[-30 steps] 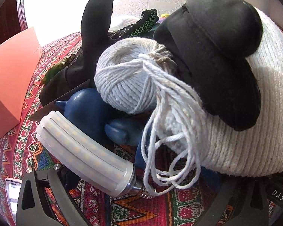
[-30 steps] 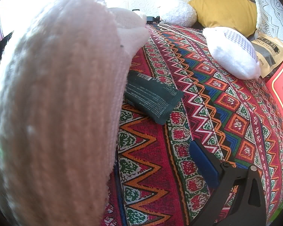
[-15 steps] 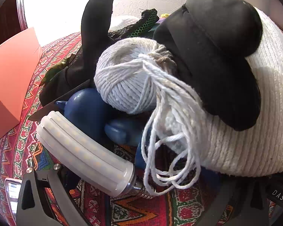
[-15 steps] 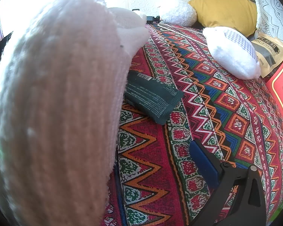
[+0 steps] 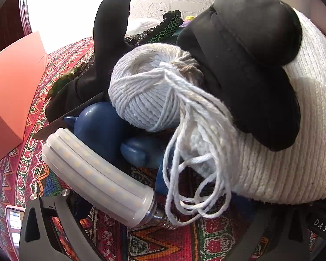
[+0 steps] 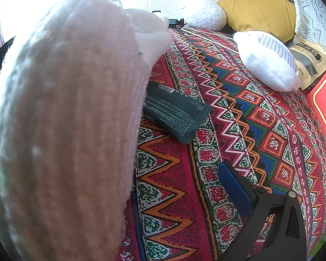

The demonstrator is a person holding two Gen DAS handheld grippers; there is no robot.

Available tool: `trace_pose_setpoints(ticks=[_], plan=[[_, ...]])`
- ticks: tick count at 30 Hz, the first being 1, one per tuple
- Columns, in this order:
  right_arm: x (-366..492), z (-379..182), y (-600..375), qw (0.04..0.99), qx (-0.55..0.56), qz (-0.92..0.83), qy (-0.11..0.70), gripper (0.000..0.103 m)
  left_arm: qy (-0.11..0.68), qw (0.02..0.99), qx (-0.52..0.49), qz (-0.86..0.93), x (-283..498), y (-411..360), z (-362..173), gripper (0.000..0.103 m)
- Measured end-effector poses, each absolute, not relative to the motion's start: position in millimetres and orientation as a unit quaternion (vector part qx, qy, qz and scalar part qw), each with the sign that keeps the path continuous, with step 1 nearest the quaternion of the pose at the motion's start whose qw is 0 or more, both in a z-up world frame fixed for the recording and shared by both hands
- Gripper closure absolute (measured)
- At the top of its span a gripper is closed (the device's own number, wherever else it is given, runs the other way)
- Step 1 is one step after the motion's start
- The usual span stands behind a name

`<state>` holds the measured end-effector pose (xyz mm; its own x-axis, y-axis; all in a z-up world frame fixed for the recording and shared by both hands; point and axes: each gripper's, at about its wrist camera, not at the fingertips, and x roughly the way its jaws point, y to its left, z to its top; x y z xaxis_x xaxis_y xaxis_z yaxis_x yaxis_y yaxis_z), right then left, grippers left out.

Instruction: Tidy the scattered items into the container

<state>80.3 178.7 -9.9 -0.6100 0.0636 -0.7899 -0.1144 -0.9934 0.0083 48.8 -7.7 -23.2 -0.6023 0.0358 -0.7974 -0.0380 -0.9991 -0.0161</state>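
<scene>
**Two low wrist views, one shared basket**

Both cameras are sitting low over the patterned cloth (image 6: 239, 113), very close to the white woven basket (image 5: 282, 152); the left is facing its spilled contents, the right is looking past its wall (image 6: 65, 119) toward the far pillows

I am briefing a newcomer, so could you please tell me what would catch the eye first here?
In the left wrist view, a ball of white string sits centre, its loops dangling over a corn-cob LED bulb below. In the right wrist view, a white knitted basket fills the left half, beside a dark green packet.
</scene>
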Motion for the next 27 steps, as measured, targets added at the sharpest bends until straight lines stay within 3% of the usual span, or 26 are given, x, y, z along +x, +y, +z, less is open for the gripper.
trace_pose_setpoints(ticks=[27], plan=[[80.8,-10.1,178.1,0.050,-0.439,0.897,0.029,0.001,0.001,0.021,-0.445,0.895,50.1,-7.9,-21.6,0.000]])
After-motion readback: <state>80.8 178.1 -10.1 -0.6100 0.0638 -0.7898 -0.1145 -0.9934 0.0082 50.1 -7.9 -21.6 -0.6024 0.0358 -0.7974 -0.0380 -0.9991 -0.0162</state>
